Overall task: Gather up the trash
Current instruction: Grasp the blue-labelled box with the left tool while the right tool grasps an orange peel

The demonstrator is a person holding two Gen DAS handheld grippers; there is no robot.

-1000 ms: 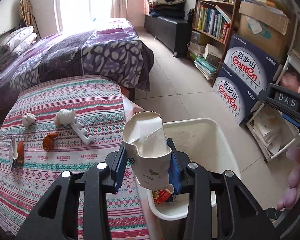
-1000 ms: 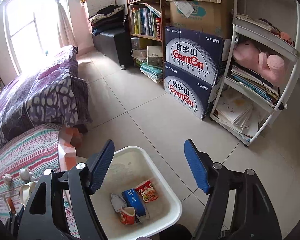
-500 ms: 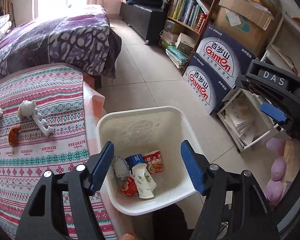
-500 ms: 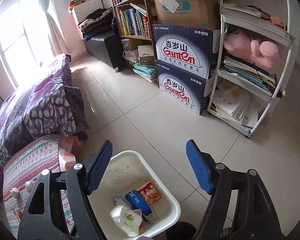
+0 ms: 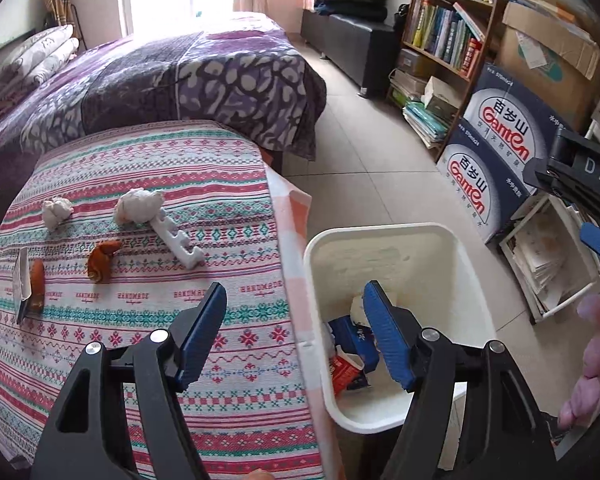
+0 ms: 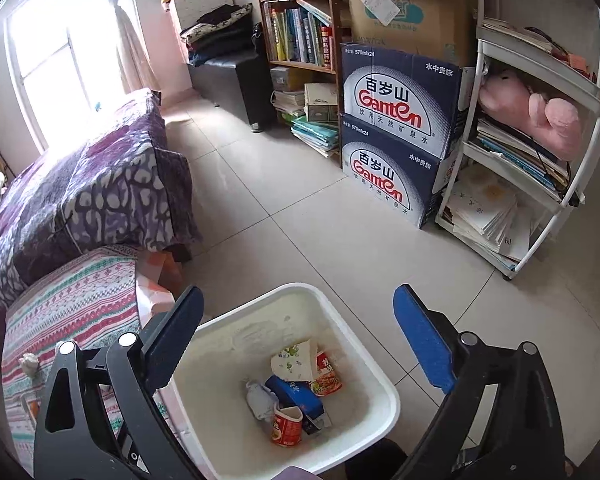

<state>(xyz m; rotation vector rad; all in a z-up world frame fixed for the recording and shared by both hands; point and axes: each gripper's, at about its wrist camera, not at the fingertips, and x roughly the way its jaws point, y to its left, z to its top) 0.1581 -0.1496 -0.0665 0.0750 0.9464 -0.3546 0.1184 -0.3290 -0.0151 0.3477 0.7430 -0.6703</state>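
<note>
Left wrist view: both grippers' jaws spread, gripping nothing; crumpled tissue (image 5: 138,205) at eleven o'clock on woven desk (image 5: 228,200), rounded plastic bin (image 5: 380,236) at two o'clock.

Your white bin (image 6: 384,396) stands on the floor just beside the table, holding a crumpled paper cup (image 6: 294,362), a blue carton (image 6: 296,396), a red cup (image 6: 286,426), a snack wrapper (image 6: 326,376) and a tissue wad (image 6: 260,398). On the striped cloth you have two tissue wads (image 5: 138,205) (image 5: 56,210), a white plastic strip (image 5: 178,240), an orange peel (image 5: 102,258) and a wrapper (image 5: 22,280) lying well apart from the bin
</note>
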